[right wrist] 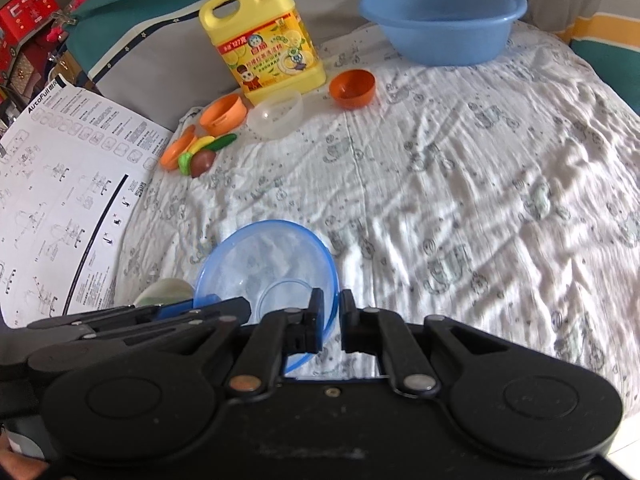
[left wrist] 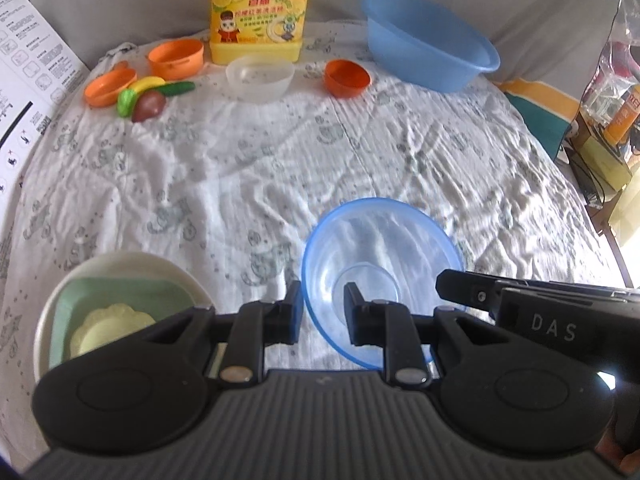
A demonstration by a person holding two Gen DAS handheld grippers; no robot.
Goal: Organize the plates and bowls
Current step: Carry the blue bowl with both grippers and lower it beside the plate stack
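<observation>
While both tools pinch opposite rims of the clear blue bowl (left wrist: 380, 276) at lower centre, left tool (left wrist: 322, 312) and right tool (right wrist: 331, 320) clamp thin, light, slippery plastic, likely flexing under pressure.

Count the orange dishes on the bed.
3. One orange bowl left of the yellow jug; one orange dish tilted beside the toy food; one orange bowl right of the clear bowl. None seems hidden.

A clear blue bowl (left wrist: 380, 276) sits on a white, grey-printed cloth (left wrist: 248, 168) near a yellow bottle (left wrist: 260, 12).
</observation>
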